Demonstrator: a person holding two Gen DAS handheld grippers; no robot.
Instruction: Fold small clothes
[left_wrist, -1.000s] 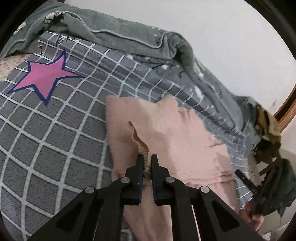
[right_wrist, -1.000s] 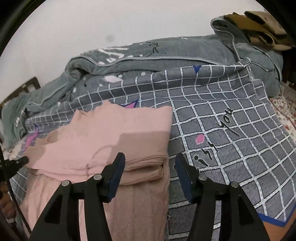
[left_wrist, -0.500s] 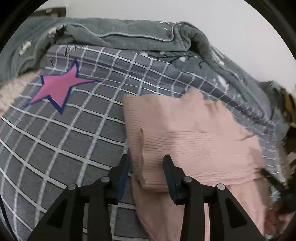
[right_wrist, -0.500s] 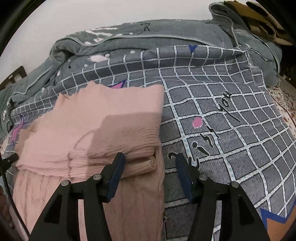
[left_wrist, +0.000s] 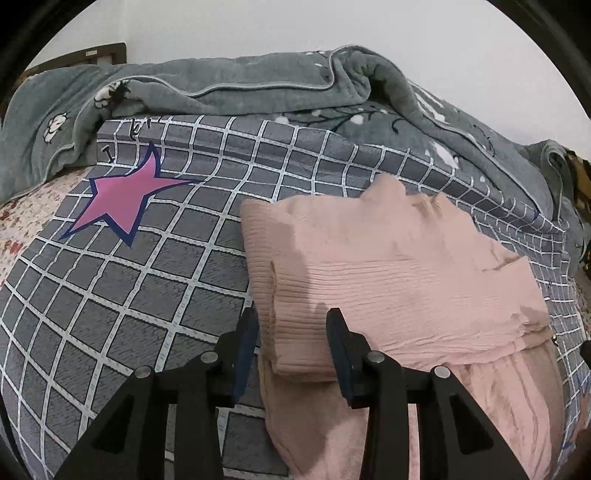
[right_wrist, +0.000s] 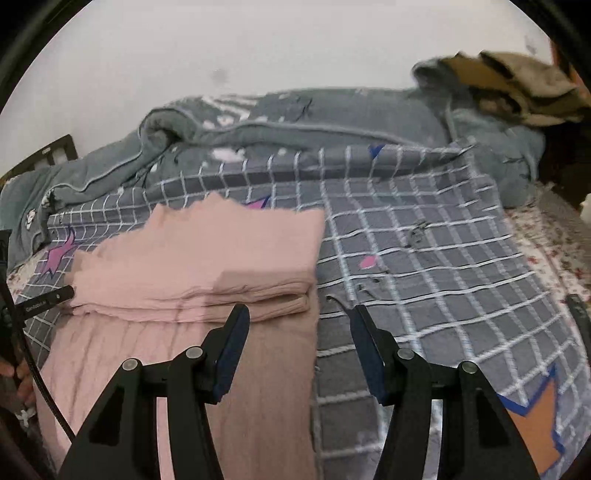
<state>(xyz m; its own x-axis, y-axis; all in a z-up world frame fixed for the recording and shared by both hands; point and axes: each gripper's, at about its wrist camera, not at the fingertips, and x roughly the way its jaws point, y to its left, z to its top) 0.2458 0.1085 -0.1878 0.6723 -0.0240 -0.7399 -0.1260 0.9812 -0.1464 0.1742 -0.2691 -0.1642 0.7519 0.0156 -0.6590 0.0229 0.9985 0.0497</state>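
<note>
While both jaws gape, the folded pink garment (left_wrist: 388, 280) lies just ahead of the left hand-held gripper (left_wrist: 291, 332) and right hand-held gripper (right_wrist: 299, 325).

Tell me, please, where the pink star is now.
In the left wrist view the pink star is printed on the checked bedsheet, upper left, left of the pink garment and below the grey blanket.

White wall (left_wrist: 406, 33); dark wooden headboard (left_wrist: 99, 53); bed, grey checked sheet (left_wrist: 122, 280).
</note>
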